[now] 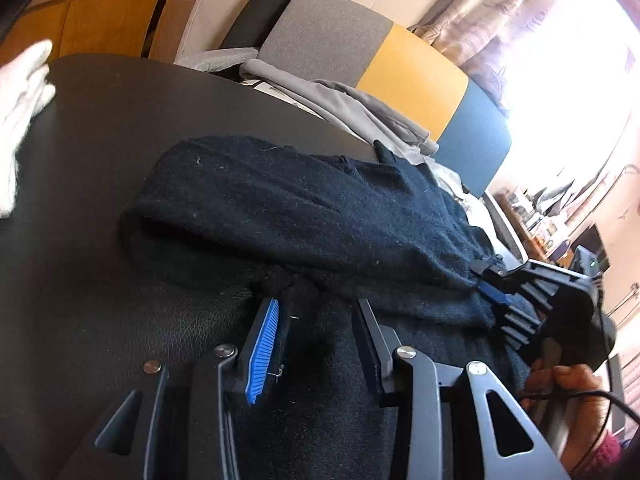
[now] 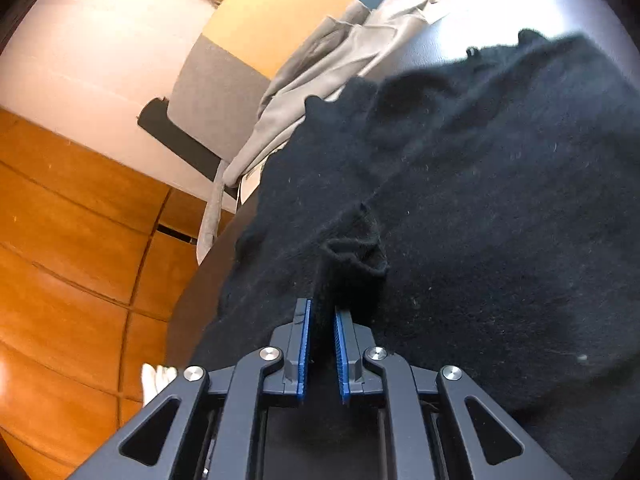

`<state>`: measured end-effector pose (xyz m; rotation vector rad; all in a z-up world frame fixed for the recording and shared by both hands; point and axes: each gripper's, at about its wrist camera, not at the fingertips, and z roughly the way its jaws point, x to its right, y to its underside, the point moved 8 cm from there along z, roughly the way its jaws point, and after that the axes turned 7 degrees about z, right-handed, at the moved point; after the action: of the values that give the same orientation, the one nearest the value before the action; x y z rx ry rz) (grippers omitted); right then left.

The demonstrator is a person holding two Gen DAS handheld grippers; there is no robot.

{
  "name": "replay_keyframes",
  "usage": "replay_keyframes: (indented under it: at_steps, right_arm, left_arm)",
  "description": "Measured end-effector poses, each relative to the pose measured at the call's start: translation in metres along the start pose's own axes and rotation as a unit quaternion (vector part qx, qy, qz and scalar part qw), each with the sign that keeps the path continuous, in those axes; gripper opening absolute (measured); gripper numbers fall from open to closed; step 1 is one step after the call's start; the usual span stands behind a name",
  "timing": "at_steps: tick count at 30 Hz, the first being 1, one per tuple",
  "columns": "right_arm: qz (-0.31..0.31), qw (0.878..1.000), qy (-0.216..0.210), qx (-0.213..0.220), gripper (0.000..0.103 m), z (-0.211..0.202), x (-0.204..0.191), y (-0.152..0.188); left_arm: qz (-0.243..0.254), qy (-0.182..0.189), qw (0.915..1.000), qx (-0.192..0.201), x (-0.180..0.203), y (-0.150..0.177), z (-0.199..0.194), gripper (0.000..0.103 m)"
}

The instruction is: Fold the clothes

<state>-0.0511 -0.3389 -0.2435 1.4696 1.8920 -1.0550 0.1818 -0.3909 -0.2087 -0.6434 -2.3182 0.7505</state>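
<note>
- Where the left wrist view looks along its own fingers, the left gripper [image 1: 316, 320] stands with its jaws spread wide, dark knit lying between the blue pads but nothing pinched.
- Ahead of it, the black sweater [image 1: 304, 208] lies on the dark table [image 1: 100, 120], bunched into a thick roll with one layer doubled over another; part of it trails toward the near edge.
- At the right of that view, the right gripper [image 1: 492, 284] meets the sweater's edge, held by a hand [image 1: 568, 384] in a reddish cuff.
- Beyond the table, grey clothes [image 1: 352, 104] sit heaped against a grey, yellow and blue chair [image 1: 400, 68]; something white [image 1: 20, 108] shows at the left border.
- Seen from the right wrist view, the right gripper [image 2: 320, 328] has its pads drawn close on a ridge of the black sweater [image 2: 480, 200], which rises between them into a small puckered fold: a firm pinch on the cloth.
- Most of the garment spreads to the right over the table [image 2: 440, 48], with the grey clothes [image 2: 320, 80] hanging off behind and the wooden floor [image 2: 72, 240] below.
- As I judge it, a fold is being carried or set down; which, these views do not settle.
- To do it well, the pinch should take every layer of the edge, and the cloth should travel low and taut so the fold lands flat.
- Likely risk: the loose knit sags or drags the under-layer into a wrinkle, so the open left gripper would best pin or catch the matching edge.
</note>
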Motion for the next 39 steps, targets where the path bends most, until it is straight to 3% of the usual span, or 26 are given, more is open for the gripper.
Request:
replay_keyframes:
  at_steps: [4, 7, 9, 12, 16, 20, 23, 29, 39]
  right_arm:
    - [-0.033, 0.999, 0.003, 0.015, 0.013, 0.001, -0.004, 0.001]
    - [-0.055, 0.998, 0.001, 0.014, 0.022, 0.002, -0.01, 0.001]
    - [-0.07, 0.997, 0.012, 0.002, 0.023, 0.004, -0.013, 0.001]
    - [-0.097, 0.993, 0.068, -0.015, 0.006, 0.007, -0.018, -0.006]
    - [-0.192, 0.977, 0.094, -0.02, 0.005, 0.001, -0.048, -0.016]
    - [-0.264, 0.961, 0.079, 0.0, 0.005, -0.02, -0.1, -0.031]
    - [-0.303, 0.951, 0.064, 0.011, 0.005, -0.035, -0.138, -0.039]
    - [-0.339, 0.94, 0.033, 0.021, 0.005, -0.053, -0.194, -0.046]
    - [-0.34, 0.939, 0.05, 0.031, 0.005, -0.075, -0.176, -0.055]
  left_arm:
    - [-0.015, 0.016, 0.9998, 0.003, -0.002, 0.0, -0.001, 0.038]
    - [-0.026, 0.028, 0.9993, 0.006, -0.004, 0.0, -0.002, 0.038]
    - [-0.033, 0.036, 0.9988, 0.007, -0.005, 0.0, -0.003, 0.038]
    - [-0.064, 0.067, 0.9957, 0.007, -0.008, -0.001, -0.004, 0.038]
    - [-0.091, 0.103, 0.9903, 0.019, -0.007, -0.011, -0.008, 0.038]
    - [-0.01, 0.093, 0.9956, 0.008, 0.02, -0.021, -0.004, 0.038]
    - [0.02, 0.095, 0.9953, -0.002, 0.04, -0.024, 0.004, 0.038]
    - [0.001, 0.043, 0.9987, -0.026, 0.034, -0.036, 0.041, 0.037]
    - [0.033, -0.012, 0.999, -0.029, 0.03, -0.036, 0.048, 0.033]
